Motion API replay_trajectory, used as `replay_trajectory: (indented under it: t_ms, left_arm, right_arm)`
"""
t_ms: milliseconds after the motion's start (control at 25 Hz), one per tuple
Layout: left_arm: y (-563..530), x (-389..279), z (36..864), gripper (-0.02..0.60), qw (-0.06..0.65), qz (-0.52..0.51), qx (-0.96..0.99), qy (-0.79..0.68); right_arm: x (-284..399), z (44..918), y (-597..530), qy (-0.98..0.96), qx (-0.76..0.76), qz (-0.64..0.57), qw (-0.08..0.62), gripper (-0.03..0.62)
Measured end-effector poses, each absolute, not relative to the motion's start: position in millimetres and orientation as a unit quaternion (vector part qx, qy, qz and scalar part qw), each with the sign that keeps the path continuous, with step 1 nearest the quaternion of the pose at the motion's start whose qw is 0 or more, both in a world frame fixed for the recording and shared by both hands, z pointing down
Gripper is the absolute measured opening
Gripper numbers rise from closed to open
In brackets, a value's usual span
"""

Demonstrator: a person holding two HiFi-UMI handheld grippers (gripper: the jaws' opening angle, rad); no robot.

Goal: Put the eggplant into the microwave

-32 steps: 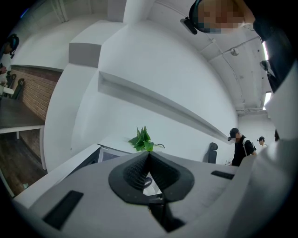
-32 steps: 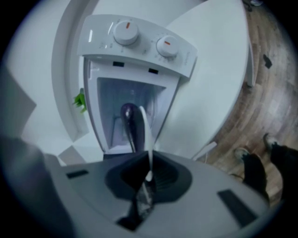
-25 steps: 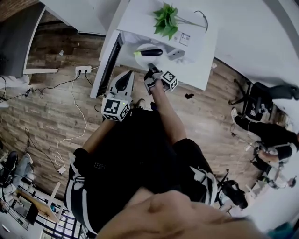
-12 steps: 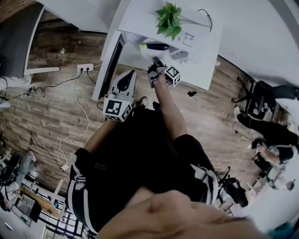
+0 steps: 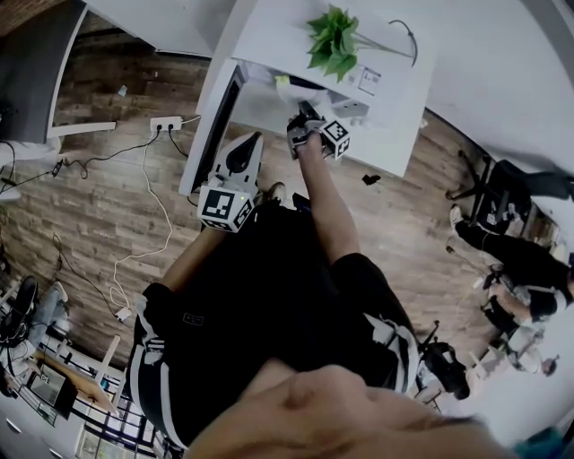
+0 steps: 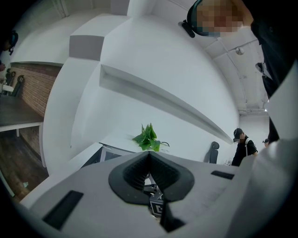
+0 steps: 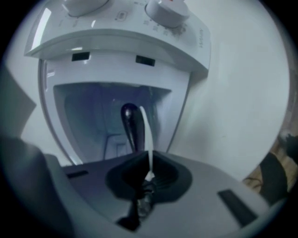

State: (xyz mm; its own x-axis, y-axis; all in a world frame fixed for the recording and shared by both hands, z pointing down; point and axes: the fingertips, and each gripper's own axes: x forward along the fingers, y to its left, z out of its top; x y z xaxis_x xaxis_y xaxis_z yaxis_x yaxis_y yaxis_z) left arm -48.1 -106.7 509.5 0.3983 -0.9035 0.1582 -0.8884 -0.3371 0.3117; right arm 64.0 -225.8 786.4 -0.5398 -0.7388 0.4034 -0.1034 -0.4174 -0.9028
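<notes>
- The right gripper (image 7: 149,160) has its jaws nearly together, pinched on the rim of a thin white plate (image 7: 147,130).
- In the right gripper view the plate shows edge-on, as a narrow white line running out from between the jaw tips.
- The eggplant (image 7: 130,124), dark and glossy, lies on that plate, against its face just beyond the jaws. The jaws touch the plate only, not the eggplant.
- Plate and eggplant are held at the open mouth of the microwave (image 7: 116,46), with the bluish cavity (image 7: 88,116) directly behind them. How far they are past the opening cannot be told.
- The microwave's two knobs (image 7: 166,11) show along the upper edge of the right gripper view.
- In the head view the microwave door (image 5: 215,125) stands swung open to the left, and the microwave sits on a white table (image 5: 395,134).
- A green plant (image 5: 334,40) stands on top of the microwave.
- The left gripper (image 6: 149,155) has its jaw tips meeting, with nothing between them.
- It hangs back from the microwave, beside the open door and touching nothing.
- Through the small gap below its tips, the marker cube (image 6: 158,209) of the right gripper can be seen.
</notes>
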Motion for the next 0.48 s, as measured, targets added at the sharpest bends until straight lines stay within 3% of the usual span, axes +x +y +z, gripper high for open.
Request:
replay_trajectory:
  t_ms: [480]
  left_arm:
    - [-117, -60, 509, 0.029, 0.176, -0.016, 0.815, -0.551]
  right_arm:
    - [57, 798, -246, 0.488, -0.429, -0.727, 0.223, 0.038]
